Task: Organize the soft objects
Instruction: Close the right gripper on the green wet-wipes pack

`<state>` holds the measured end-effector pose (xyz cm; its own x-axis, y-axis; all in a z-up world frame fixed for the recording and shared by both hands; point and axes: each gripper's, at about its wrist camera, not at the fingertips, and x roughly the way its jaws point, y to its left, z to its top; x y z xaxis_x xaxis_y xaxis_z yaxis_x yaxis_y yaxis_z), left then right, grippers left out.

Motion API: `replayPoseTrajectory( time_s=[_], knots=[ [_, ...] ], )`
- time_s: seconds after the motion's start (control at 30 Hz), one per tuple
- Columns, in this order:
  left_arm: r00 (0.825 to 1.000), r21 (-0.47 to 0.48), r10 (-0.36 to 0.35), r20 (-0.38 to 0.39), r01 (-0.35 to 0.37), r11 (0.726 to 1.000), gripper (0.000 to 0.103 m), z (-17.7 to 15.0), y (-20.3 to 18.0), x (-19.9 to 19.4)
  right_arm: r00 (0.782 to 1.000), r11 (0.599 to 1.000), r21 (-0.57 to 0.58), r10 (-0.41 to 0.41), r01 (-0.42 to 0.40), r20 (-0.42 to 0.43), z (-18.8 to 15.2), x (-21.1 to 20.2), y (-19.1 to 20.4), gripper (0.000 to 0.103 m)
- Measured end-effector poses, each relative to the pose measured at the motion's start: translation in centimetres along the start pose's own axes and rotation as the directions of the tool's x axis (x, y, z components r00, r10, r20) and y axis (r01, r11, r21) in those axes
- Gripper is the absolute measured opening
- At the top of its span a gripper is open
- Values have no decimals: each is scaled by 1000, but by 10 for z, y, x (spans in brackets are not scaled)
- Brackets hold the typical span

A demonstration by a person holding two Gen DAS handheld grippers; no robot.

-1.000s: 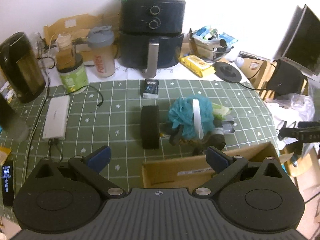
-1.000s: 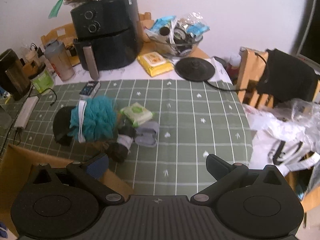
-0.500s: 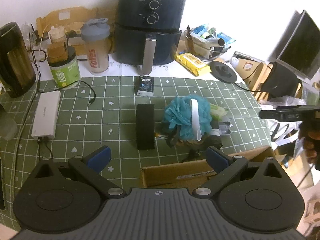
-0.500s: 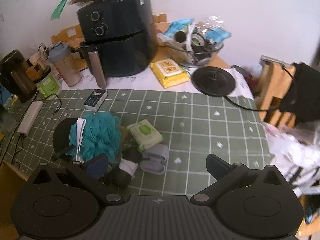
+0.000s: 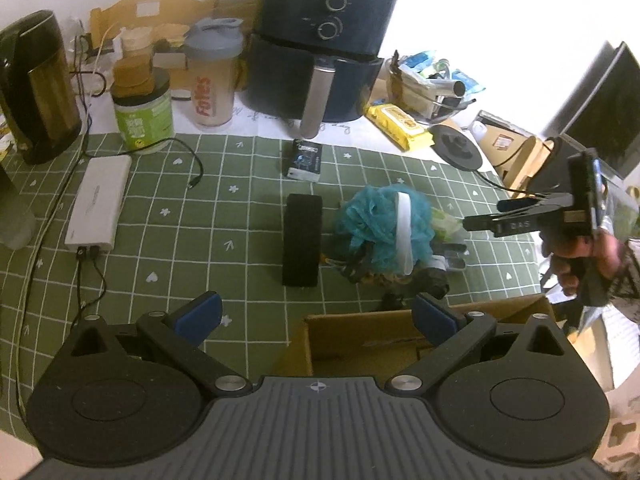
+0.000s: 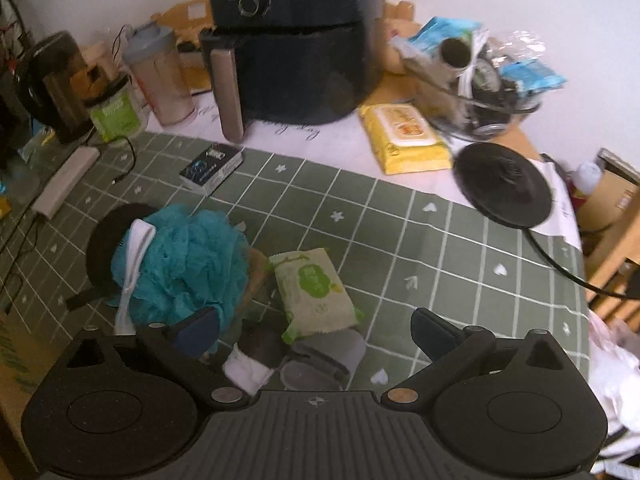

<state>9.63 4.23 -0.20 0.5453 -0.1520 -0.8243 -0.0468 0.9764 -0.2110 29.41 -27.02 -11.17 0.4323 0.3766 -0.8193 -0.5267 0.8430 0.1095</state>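
Two grippers, both spread wide and empty. Right gripper (image 6: 314, 326) hovers just above the soft pile: teal bath pouf (image 6: 188, 260) ahead-left, green wet-wipe pack (image 6: 314, 292) between its fingers. Left gripper (image 5: 316, 314) waits over the cardboard box (image 5: 360, 344). Advice: descend squarely, pinch the pouf's bulk. Legible: "Fortes" on shaker bottle (image 5: 210, 80), apparently.

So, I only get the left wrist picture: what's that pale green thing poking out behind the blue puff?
Observer: A green wipes pack, lying flat right beside the puff.
Visitor: Anything else hidden back there?
Observer: Yes, a grey pouch, against the pack's near edge.
Visitor: Is the other hand's tool holding anything?
Observer: No, the right fingers are open, with nothing gripped between them.
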Motion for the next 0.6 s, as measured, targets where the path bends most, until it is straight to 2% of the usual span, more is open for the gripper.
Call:
replayPoseTrajectory(
  time_s=[0.03,0.2,0.33,0.47,0.6],
  knots=[
    [1000,-8,3,0,-3,1000,103,-1,2,0,1000,1000,-8,2,-2,-6,1,7,-1,94],
    [1000,-55,15,-5,-15,998,103,-5,14,-2,999,999,-49,5,-7,-42,10,41,-3,89],
    [1000,-82,27,-6,-28,996,103,-9,20,-6,997,997,-74,7,-13,-82,16,67,-3,80],
    [999,-108,41,-5,-41,993,103,-11,26,-9,991,994,-107,14,-28,-129,19,88,0,74],
    [999,-124,46,-4,-46,991,103,-13,31,-11,986,993,-111,20,-39,-167,21,105,0,55]
  ],
)
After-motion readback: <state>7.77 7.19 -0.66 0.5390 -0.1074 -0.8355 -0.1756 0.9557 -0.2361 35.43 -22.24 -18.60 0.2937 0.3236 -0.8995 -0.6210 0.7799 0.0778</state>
